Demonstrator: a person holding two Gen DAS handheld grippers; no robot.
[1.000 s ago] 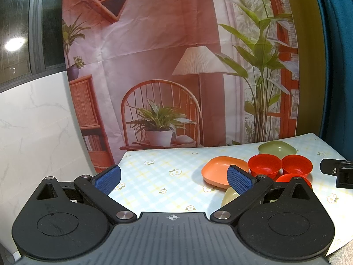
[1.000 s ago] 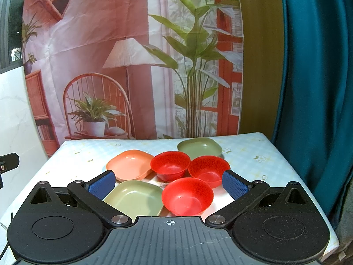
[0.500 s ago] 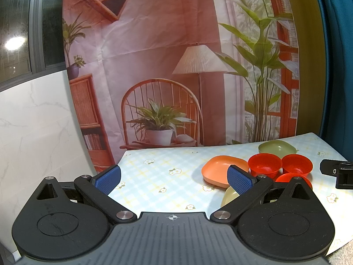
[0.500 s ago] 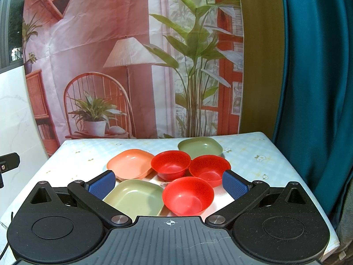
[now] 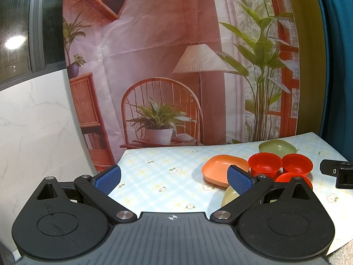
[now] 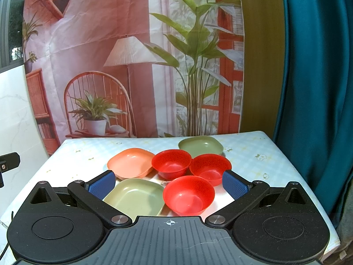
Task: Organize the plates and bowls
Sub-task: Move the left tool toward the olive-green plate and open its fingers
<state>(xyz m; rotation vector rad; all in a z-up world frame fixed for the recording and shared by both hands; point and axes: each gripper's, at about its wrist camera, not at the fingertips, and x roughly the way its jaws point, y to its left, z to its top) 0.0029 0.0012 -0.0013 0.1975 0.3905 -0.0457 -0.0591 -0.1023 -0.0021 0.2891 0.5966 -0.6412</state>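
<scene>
Three red bowls sit clustered on the table: a near one (image 6: 189,195), a far left one (image 6: 171,163) and a right one (image 6: 209,167). An orange plate (image 6: 131,162) lies left of them, a light green plate (image 6: 136,198) in front of it, and a darker green plate (image 6: 200,146) at the back. My right gripper (image 6: 168,184) is open and empty just in front of the near dishes. My left gripper (image 5: 174,177) is open and empty, left of the dishes; the orange plate (image 5: 222,169) and the red bowls (image 5: 264,165) show to its right.
The table (image 6: 260,152) has a light blue checked cloth with small flowers. A printed backdrop hangs behind it, a teal curtain (image 6: 313,88) stands at the right, and a white marble-look wall (image 5: 33,121) at the left. The right gripper's black body (image 5: 337,172) shows at the left wrist view's right edge.
</scene>
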